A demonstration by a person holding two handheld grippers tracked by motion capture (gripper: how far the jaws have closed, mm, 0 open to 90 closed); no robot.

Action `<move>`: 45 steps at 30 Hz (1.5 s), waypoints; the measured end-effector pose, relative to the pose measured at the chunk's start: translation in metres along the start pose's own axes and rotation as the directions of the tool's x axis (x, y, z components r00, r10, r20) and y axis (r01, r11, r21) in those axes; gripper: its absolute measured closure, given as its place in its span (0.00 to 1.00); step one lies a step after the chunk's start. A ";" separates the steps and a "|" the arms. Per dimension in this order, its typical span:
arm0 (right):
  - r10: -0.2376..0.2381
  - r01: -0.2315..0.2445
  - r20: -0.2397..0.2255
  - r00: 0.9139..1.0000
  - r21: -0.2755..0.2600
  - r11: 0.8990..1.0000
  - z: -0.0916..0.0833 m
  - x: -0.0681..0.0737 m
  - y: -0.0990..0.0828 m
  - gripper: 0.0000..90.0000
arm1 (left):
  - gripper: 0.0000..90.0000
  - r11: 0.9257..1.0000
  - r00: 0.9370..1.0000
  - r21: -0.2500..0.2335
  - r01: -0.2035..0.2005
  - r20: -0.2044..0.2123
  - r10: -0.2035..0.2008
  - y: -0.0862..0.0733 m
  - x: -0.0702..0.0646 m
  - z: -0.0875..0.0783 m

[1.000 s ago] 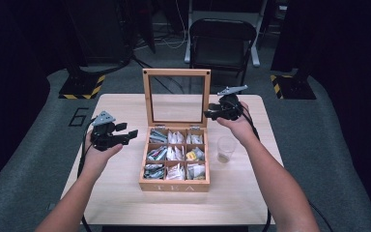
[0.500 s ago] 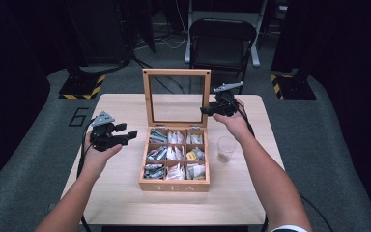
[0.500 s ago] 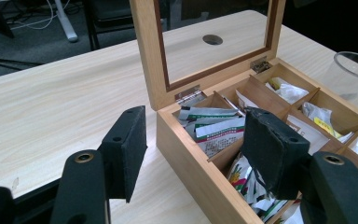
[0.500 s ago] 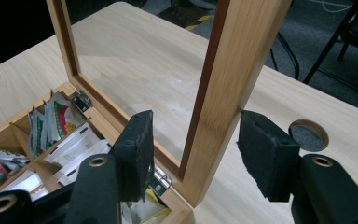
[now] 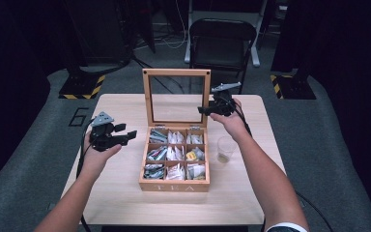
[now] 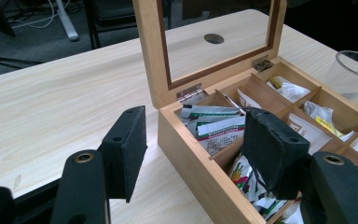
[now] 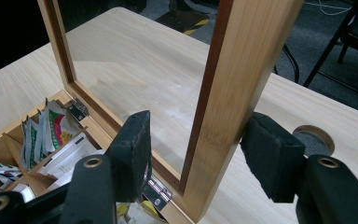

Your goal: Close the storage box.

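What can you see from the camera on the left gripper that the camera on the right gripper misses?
Left gripper view: a clear cup beyond the tea box, and the box's long side wall.

Right gripper view: the lid's side post standing between that gripper's fingers, with gaps on both sides, and a chair on the floor.

Both: the open wooden tea box with sachets, its glass lid and the pale table.

A pale wooden counter (image 5: 121, 193) carries a tea box (image 5: 175, 185), lid upright, near its middle, and a clear cup (image 5: 225, 148) just beside the box's right side
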State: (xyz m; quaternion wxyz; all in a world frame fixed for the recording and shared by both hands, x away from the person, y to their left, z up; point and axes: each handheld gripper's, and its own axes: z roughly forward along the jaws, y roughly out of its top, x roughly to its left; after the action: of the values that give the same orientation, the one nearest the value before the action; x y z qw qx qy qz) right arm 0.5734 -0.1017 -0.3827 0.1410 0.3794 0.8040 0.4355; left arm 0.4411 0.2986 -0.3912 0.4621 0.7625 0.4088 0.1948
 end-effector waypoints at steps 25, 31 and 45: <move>-0.059 0.058 -0.032 0.998 -0.027 0.998 -0.029 0.014 -0.006 0.71 | 0.44 1.000 1.000 -0.006 -0.004 -0.001 0.004 0.007 -0.004 0.002; -0.088 0.087 -0.053 0.995 -0.021 0.996 -0.035 0.018 -0.010 0.69 | 0.44 1.000 1.000 -0.020 -0.017 0.003 0.017 0.015 -0.008 0.003; -0.119 0.116 -0.068 0.991 -0.038 0.993 -0.044 0.032 -0.023 0.64 | 0.48 0.999 0.999 -0.017 -0.045 0.023 0.045 0.035 -0.016 0.009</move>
State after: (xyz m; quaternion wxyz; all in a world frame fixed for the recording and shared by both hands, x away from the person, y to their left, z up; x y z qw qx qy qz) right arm 0.5162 -0.1123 -0.3719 0.1446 0.3136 0.8219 0.4531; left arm 0.4537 0.2727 -0.3647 0.4686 0.7698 0.3845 0.1997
